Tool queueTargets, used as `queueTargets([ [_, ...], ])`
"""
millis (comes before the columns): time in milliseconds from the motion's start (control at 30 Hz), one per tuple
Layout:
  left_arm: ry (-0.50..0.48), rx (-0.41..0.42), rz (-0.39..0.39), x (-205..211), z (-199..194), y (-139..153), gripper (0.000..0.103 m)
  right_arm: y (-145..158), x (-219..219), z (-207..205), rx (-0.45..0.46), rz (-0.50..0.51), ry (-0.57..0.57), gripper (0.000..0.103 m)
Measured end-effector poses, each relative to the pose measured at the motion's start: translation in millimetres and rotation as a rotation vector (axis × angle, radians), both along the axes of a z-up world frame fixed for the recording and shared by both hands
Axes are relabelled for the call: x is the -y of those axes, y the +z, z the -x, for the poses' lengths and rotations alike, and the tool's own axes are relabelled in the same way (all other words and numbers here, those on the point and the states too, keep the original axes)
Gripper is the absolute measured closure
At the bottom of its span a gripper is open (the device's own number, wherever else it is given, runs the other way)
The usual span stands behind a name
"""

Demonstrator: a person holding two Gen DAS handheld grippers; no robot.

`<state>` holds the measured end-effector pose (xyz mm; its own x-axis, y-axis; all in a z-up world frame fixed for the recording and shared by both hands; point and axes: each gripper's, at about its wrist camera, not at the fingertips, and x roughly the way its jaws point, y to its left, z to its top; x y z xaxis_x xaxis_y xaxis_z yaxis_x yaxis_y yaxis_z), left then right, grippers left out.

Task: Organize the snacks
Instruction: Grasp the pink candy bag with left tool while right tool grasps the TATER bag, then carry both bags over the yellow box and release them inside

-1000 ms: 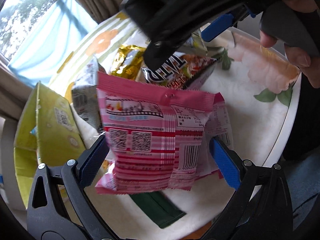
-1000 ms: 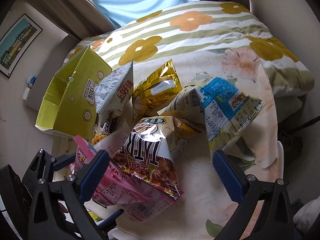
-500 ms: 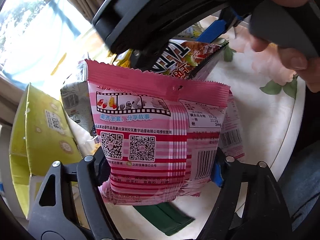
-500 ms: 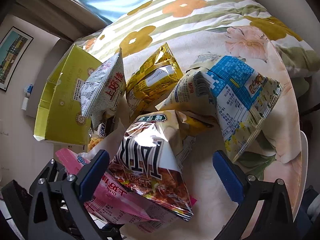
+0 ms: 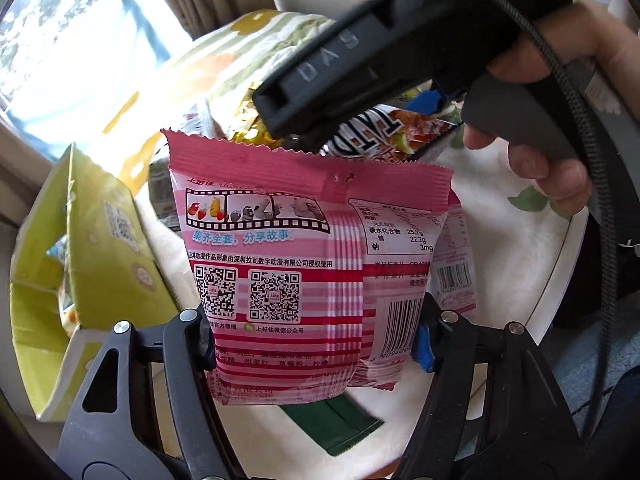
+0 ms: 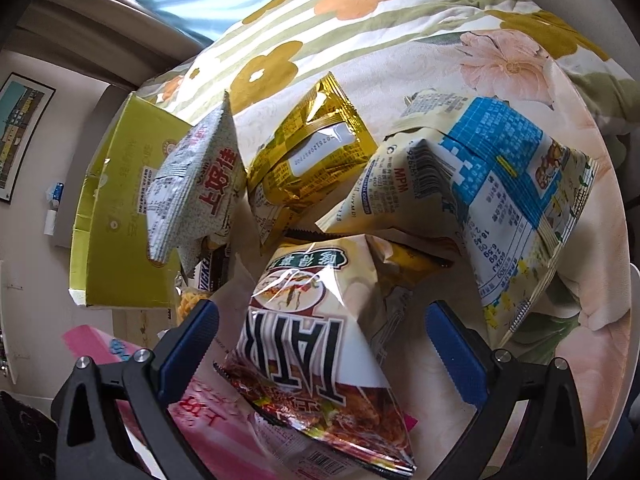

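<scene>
A pink snack packet with QR codes stands upright between the pads of my left gripper, whose jaws are closing and press its lower sides. A second pink packet shows behind it. In the right wrist view the same pink packet lies at the lower left. My right gripper is open and straddles a white and brown chip bag without touching it.
A yellow-green carton stands open at the left. A grey-white packet, a gold packet and a white and blue bag crowd the floral cloth. A dark green flat thing lies near the round table's rim.
The left jaws have closed from wide open onto the pink packet, which now stands higher and nearer the camera. The right gripper has come down closer over the chip bag.
</scene>
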<state>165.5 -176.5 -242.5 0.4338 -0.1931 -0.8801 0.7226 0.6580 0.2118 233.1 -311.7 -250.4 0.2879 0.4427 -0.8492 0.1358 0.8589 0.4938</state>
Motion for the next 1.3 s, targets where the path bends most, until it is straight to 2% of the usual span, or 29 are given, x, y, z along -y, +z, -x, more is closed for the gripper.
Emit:
queueTargets([
  [33, 0.006, 0.003, 0.0, -1.9, -0.9, 0.9, 0.037, -1.8, -0.6, -1.2, -0.007, -0.005, 0.001, 0.002],
  [100, 0.017, 0.0, -0.002, -1.7, -2.5, 1.0, 0.037, -5.9, -2.7, -2.3, -0.022, -0.011, 0.006, 0.017],
  [167, 0.03, -0.003, -0.001, 0.7, -2.9, 0.1, 0.037, -9.6, -3.6, -2.0, -0.036, -0.017, 0.012, 0.028],
  [400, 0.073, -0.009, 0.008, 9.5, -7.2, 3.1, 0.037, -1.8, -0.3, 8.9, -0.007, -0.01, 0.016, 0.046],
  [667, 0.109, 0.031, 0.01, 15.0, -0.9, 19.7, 0.037, 23.6, 12.1, 32.6, 0.042, -0.032, 0.018, 0.05],
  [867, 0.137, 0.096, 0.022, 20.3, 16.9, 44.5, 0.037, 56.4, 13.5, 47.0, 0.105, -0.043, 0.03, 0.05],
  [1067, 0.189, 0.182, 0.053, 12.5, 31.9, 76.9, 0.037, 99.1, 10.3, 61.9, 0.203, -0.027, 0.074, 0.05],
  [1300, 0.272, 0.285, 0.097, -6.8, 42.2, 116.0, 0.037, 143.4, -12.7, 63.3, 0.328, -0.02, 0.137, 0.05],
])
